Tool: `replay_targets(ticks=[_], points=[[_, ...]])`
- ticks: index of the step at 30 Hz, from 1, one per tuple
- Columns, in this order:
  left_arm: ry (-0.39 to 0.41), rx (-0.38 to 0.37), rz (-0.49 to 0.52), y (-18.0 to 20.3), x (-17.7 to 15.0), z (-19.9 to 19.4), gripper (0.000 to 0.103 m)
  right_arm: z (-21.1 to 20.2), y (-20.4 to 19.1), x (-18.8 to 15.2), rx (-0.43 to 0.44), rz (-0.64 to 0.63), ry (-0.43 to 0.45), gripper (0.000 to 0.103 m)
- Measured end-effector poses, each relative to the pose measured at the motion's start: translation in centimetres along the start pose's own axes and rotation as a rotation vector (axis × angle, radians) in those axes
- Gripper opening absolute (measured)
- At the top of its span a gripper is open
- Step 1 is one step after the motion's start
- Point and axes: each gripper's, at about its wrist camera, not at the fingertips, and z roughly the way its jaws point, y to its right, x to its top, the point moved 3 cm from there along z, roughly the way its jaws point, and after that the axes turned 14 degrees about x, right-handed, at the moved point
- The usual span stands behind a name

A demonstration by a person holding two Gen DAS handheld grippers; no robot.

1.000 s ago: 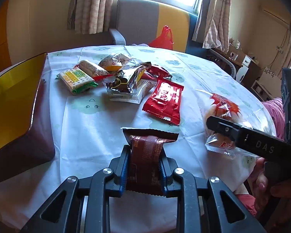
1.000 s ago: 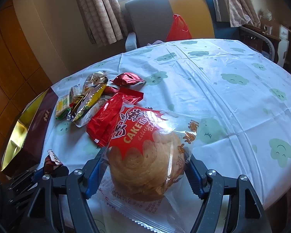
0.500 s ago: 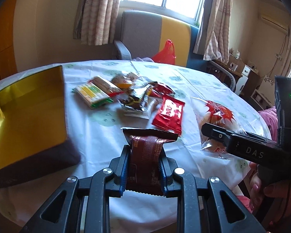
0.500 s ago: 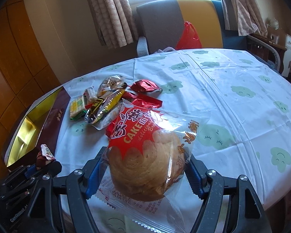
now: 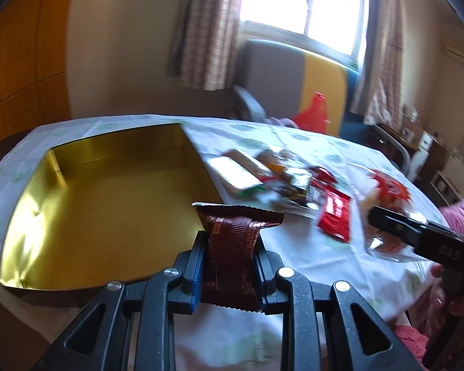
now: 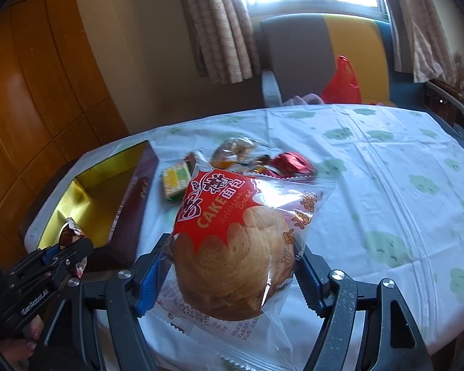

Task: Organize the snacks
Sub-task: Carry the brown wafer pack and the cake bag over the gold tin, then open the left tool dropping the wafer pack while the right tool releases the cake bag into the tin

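Note:
My left gripper (image 5: 230,267) is shut on a brown snack packet (image 5: 233,247) and holds it above the near right edge of the gold-lined box (image 5: 102,204). My right gripper (image 6: 232,275) is shut on a bagged cake bun with a red label (image 6: 235,247), held above the table's front. The left gripper also shows in the right wrist view (image 6: 68,247), over the box (image 6: 86,198). The right gripper shows in the left wrist view (image 5: 417,232). A pile of loose snacks (image 5: 281,182) lies on the tablecloth right of the box.
A round table with a white cloud-print cloth (image 6: 386,185). A grey and yellow armchair (image 6: 324,52) with a red bag (image 6: 343,83) stands behind it. A wooden wall (image 6: 31,92) is to the left. A green-yellow cracker pack (image 6: 176,179) lies near the box.
My left gripper has swung left with the brown packet, so the gold box now fills the view. My right gripper has lifted and turned slightly left with the cake bun.

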Motion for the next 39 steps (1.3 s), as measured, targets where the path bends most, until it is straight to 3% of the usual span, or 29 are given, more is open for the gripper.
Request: replay_targets(ticks=[9, 16, 26, 39], points=[[-0.003, 0.148, -0.153, -7.4, 0.7, 1.6, 0.027, 2.7, -5.2, 1.2, 0.078, -0.109, -0.029, 0.074], [-0.023, 0.264, -0.176, -11.4, 0.5, 3.1, 0.027, 4.7, -9.5, 1.6, 0.154, -0.179, -0.033, 0.074], [-0.079, 0.329, -0.162, -14.0, -0.5, 4.7, 0.027, 8.3, -13.6, 1.3, 0.205, -0.236, -0.078, 0.075], [-0.138, 0.375, -0.159, -15.6, -1.7, 6.1, 0.027, 11.8, -15.8, 1.0, 0.218, -0.288, -0.128, 0.075]])
